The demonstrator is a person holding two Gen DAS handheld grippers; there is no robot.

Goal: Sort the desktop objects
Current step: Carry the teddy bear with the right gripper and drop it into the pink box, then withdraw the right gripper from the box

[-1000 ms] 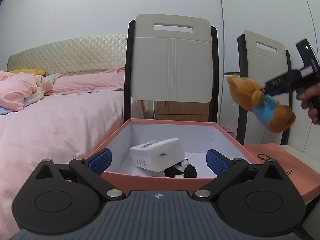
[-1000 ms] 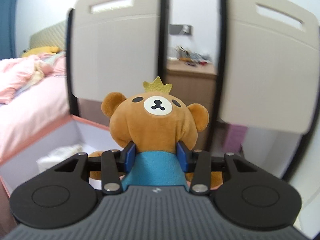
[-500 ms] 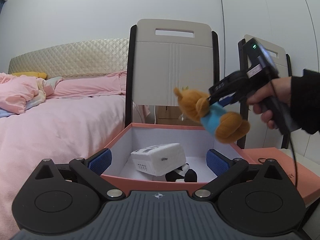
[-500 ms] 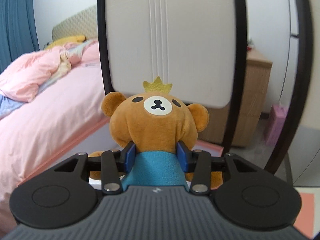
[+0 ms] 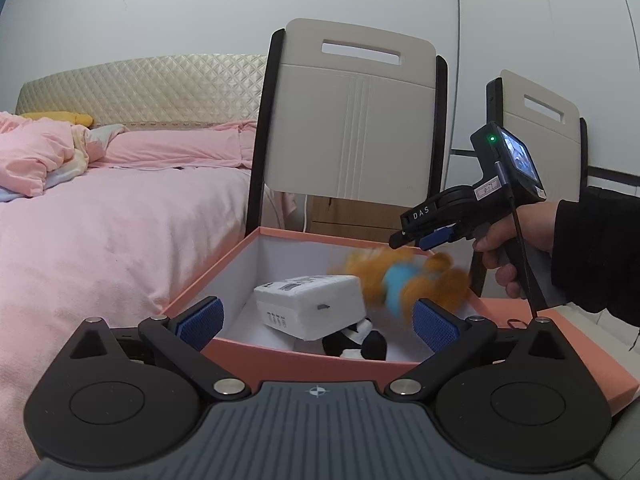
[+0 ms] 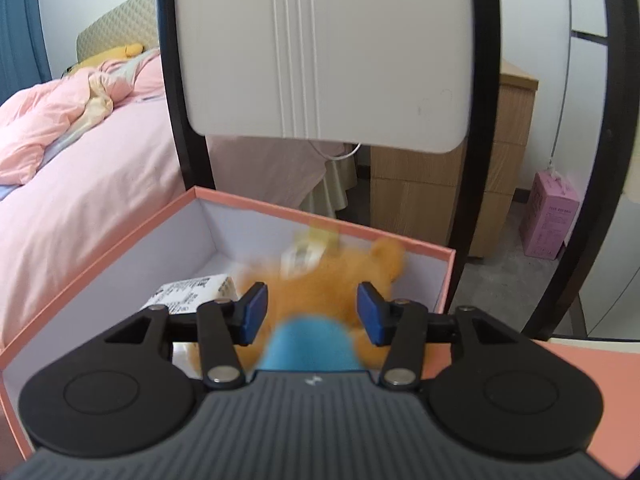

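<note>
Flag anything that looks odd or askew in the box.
The plush bear is a motion-blurred smear below the open right gripper, apparently mid-drop into the pink box. The white packet lies tilted atop a black-and-white toy.

Blurred brown teddy bear (image 5: 400, 280) dropping into pink box (image 5: 304, 360)

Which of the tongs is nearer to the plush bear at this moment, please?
Right. The right tongs are open directly above the blurred plush bear over the pink box; the left tongs wait at the box's near edge.
</note>
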